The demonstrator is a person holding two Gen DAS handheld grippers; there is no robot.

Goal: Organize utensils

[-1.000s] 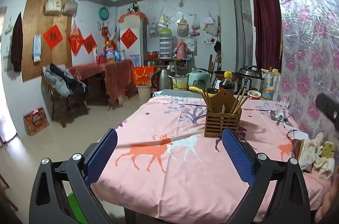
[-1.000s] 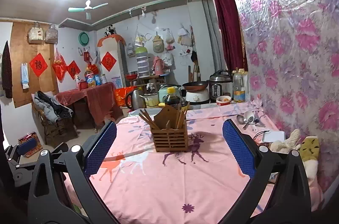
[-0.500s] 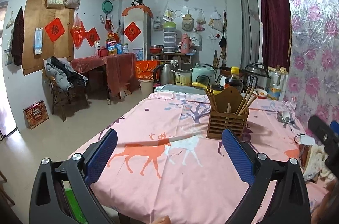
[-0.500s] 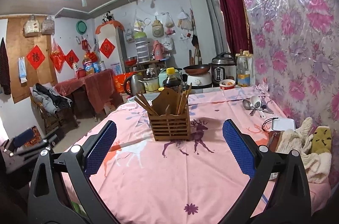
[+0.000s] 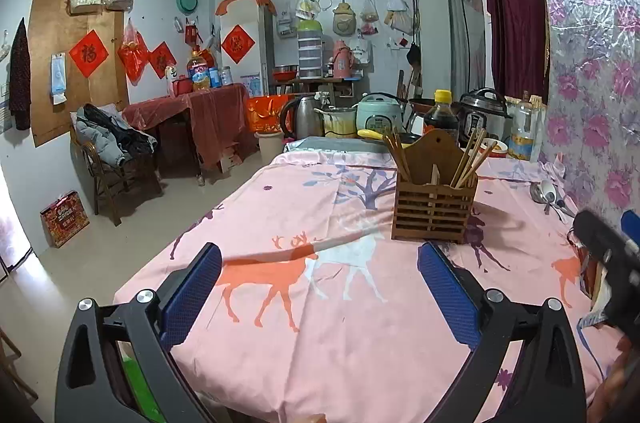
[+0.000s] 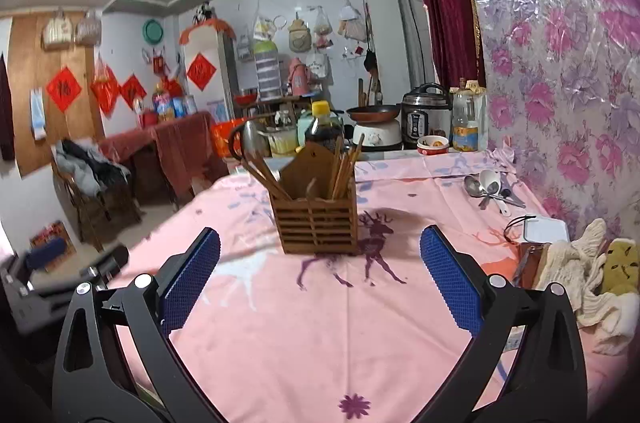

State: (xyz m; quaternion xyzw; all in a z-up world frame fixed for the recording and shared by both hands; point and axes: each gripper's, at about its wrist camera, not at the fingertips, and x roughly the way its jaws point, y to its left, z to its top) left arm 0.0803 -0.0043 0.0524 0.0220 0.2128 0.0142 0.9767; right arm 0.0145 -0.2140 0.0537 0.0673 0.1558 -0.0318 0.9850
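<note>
A slatted wooden utensil holder (image 5: 434, 211) (image 6: 315, 223) stands mid-table on the pink deer-print cloth, with chopsticks (image 5: 468, 159) (image 6: 344, 167) leaning in it. Loose spoons (image 5: 546, 193) (image 6: 490, 189) lie on the cloth at the far right, by the wall. My left gripper (image 5: 318, 287) hovers open over the table's near left part, nothing between its blue pads. My right gripper (image 6: 320, 275) is open too, just short of the holder and empty. The right gripper's body (image 5: 608, 255) shows at the right edge of the left wrist view.
Cookers, a kettle and bottles (image 6: 424, 119) crowd the table's far end. A white box (image 6: 546, 229), a brown wallet and plush cloths (image 6: 592, 275) lie along the flowered wall on the right. Left of the table are open floor, a chair (image 5: 108, 159) and a red-draped table.
Both grippers have moved forward and dipped toward the table; the holder looks nearer in the right wrist view. The right gripper's body has come further into the left wrist view. Both stay open.
</note>
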